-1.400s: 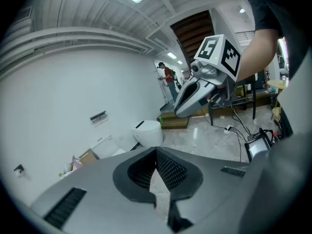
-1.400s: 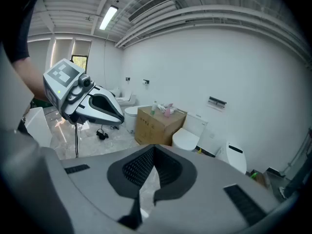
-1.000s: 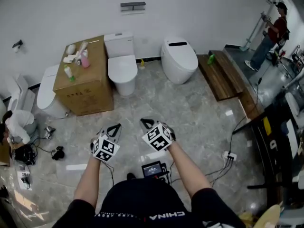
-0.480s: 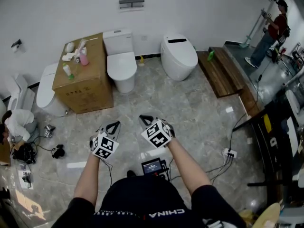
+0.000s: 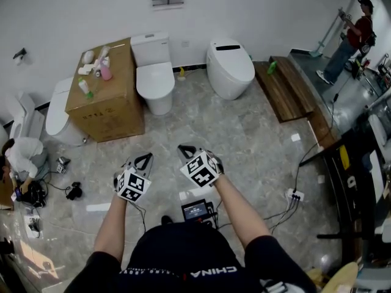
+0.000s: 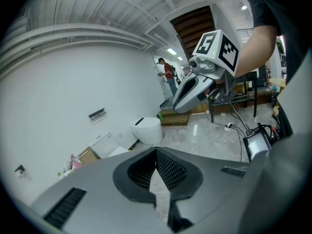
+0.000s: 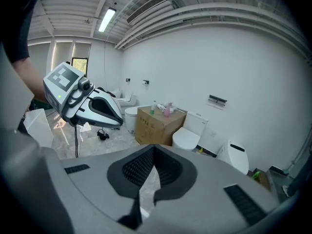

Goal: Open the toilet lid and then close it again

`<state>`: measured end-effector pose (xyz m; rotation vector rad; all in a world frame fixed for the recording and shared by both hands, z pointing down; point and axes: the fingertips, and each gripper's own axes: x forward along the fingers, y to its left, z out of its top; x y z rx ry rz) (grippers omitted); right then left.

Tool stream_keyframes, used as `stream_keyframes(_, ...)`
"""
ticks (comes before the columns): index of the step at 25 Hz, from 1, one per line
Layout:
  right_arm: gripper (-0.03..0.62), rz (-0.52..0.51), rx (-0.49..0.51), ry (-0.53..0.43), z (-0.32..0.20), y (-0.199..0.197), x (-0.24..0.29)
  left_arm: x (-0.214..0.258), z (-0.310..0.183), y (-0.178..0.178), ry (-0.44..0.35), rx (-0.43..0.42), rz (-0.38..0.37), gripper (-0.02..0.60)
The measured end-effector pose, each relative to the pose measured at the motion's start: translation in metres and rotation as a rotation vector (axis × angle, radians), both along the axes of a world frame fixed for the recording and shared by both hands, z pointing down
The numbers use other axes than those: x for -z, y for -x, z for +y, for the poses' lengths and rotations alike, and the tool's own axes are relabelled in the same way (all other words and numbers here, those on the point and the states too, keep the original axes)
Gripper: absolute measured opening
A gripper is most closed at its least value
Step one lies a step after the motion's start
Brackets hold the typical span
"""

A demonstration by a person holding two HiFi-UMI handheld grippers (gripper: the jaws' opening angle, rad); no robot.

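Observation:
In the head view a white tank toilet (image 5: 154,73) stands against the far wall with its lid down. To its right is a rounded smart toilet (image 5: 230,66), also with its lid down. A third toilet (image 5: 56,113) shows at the left, behind the box. Both grippers hover over the marble floor, well short of the toilets. My left gripper (image 5: 145,158) is shut with nothing in it, and my right gripper (image 5: 185,151) is shut and empty too. The right gripper view looks past its closed jaws toward the tank toilet (image 7: 187,136) and the smart toilet (image 7: 237,156).
A cardboard box (image 5: 105,96) with bottles on top stands left of the tank toilet. A wooden platform (image 5: 288,93) lies at the right. A small screen (image 5: 195,211) and cables lie by my feet, with a power strip (image 5: 294,198) beyond. One person (image 5: 353,32) stands far right, and another (image 5: 21,157) crouches at the left.
The toilets and the box sit slightly higher in the head view. Both grippers hold about the same place and stay shut.

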<state>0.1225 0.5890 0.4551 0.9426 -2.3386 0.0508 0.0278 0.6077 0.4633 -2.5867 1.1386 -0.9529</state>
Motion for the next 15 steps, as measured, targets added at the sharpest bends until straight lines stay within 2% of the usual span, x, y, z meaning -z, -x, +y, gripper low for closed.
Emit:
stream_keyframes(9,0.012,-0.015,0.027,0.026,-0.027,-0.042,-0.016,-0.007,-0.025,-0.029,0.011,0.06,0.009,0.009)
stream_keyframes(15,0.012,-0.02,0.028,0.076,-0.049,-0.052,-0.04,-0.032,-0.038,-0.024,0.058,0.103,-0.007,0.009)
